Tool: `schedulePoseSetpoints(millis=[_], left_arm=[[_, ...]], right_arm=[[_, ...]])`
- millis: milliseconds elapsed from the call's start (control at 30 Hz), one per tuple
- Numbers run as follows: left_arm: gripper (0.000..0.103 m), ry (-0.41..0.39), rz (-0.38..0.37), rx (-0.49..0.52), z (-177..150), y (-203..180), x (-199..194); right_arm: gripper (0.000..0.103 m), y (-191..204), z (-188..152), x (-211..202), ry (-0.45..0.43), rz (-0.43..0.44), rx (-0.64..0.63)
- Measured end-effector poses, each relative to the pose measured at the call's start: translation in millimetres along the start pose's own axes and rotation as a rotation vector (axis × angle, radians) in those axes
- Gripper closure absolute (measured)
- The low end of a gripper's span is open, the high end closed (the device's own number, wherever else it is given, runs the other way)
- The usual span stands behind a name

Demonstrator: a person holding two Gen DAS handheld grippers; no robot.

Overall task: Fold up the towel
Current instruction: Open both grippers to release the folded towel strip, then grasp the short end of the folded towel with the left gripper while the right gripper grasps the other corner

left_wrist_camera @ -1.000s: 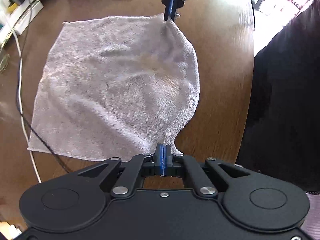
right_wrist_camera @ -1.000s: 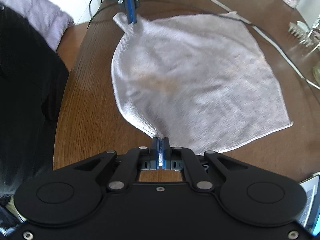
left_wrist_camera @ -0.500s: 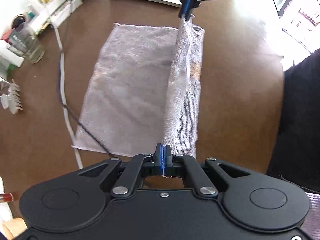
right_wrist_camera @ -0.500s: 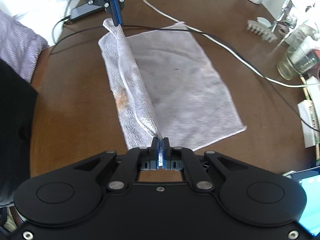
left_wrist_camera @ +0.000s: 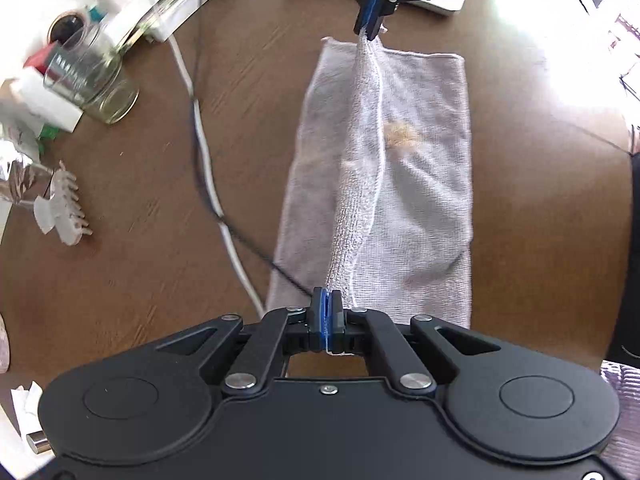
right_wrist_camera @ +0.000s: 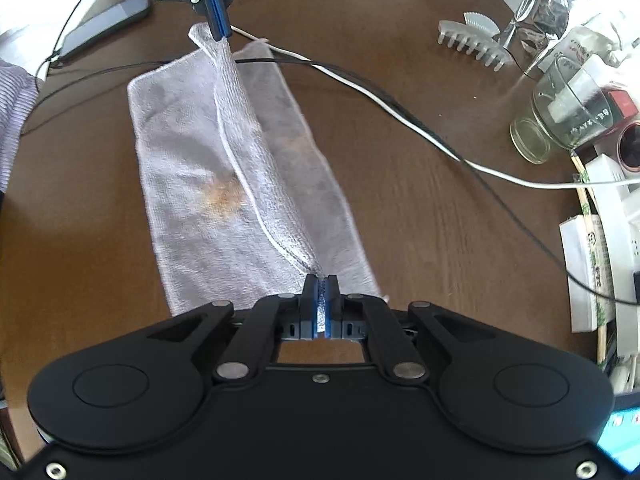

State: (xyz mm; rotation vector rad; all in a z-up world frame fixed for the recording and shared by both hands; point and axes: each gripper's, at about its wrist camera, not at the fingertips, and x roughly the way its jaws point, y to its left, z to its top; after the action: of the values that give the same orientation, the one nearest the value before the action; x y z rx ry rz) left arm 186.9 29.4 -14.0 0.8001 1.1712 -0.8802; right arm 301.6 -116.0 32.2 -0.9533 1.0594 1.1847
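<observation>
Towel point(left_wrist_camera: 420, 184) half-folded on table point(left_wrist_camera: 140, 200), left gripper point(left_wrist_camera: 327, 322) and right gripper point(right_wrist_camera: 321, 304) facing, each clamping an edge corner.

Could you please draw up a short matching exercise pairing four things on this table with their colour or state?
Things:
1. towel
2. glass jar
3. hair claw clip
4. left tongs

Descriptions:
a. pale, toothed, lying on the wood
b. shut on a towel corner
c. partly folded, with an orange stain
d. clear, tipped on its side

Pairs: 1-c, 2-d, 3-a, 4-b
</observation>
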Motion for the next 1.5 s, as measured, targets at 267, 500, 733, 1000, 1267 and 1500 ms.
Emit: schedulePoseSetpoints(millis=[267,500,733,1000,1267,1500], left_arm=[[0.099,0.046,0.099,-0.004,-3.6,10.1,2.9],[0.078,-0.004,0.050,0.018,-3.7,-12.8,-32.3],[0.058,-0.057,-0.071,0.091,-6.8,-79.3,-42.3],[0.057,-0.028,-0.134,0.065,-15.5,-111.8,-15.9],[0.057,0.006,-0.120,0.066,-21.1,-112.6,-0.7],[0.057,0.046,-0.112,0.110,-22.8,-115.6,12.1]], right_arm=[[0.070,-20.6,9.3,18.7,0.053,-0.054,0.031],[0.046,-9.2,8.9,6.1,0.016,-0.049,-0.042],[0.042,39.9,1.7,-17.7,-0.040,0.062,-0.178],[0.042,86.4,-18.8,-0.2,0.033,0.110,-0.280],[0.042,86.5,-26.0,10.3,0.057,0.113,-0.272],[0.043,82.1,-29.4,13.9,0.055,0.138,-0.256]])
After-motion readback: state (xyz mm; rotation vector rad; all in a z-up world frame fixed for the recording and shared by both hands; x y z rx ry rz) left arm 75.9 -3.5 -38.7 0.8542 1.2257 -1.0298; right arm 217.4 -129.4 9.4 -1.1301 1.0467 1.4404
